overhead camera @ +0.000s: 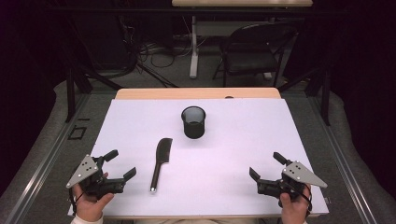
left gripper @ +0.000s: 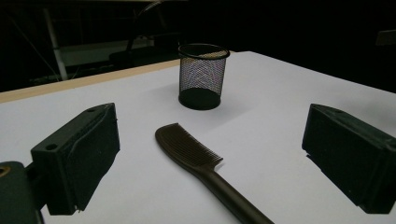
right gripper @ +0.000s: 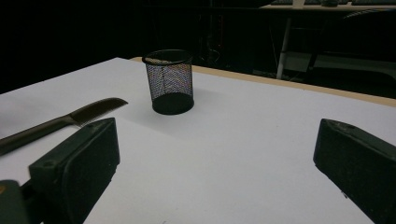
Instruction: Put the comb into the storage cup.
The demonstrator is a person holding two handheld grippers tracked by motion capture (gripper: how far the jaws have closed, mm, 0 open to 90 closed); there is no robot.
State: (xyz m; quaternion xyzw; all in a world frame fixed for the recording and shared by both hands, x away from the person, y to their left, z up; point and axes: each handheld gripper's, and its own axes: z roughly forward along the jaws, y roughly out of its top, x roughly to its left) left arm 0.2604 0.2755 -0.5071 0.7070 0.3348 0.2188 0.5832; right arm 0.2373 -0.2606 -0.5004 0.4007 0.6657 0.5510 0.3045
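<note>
Left tool [overhead camera: 120,164] and right tool [overhead camera: 265,164] both released, empty, parked at near edge of table [overhead camera: 280,140]. Between them, closer to left tool: comb [overhead camera: 159,161] flat on table, untouched, handle toward person. Farther back, mid-table: mesh cup [overhead camera: 194,122] upright, empty. Nothing started, by the look of it; likely left: gripping comb, dropping it in cup.

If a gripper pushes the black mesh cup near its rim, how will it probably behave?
The mesh cup looks light, since its walls are thin open wire. It stands upright, taller than its base is wide, so a push near the rim would probably tip it. Once on its side, the round wall would likely let it roll.
</note>
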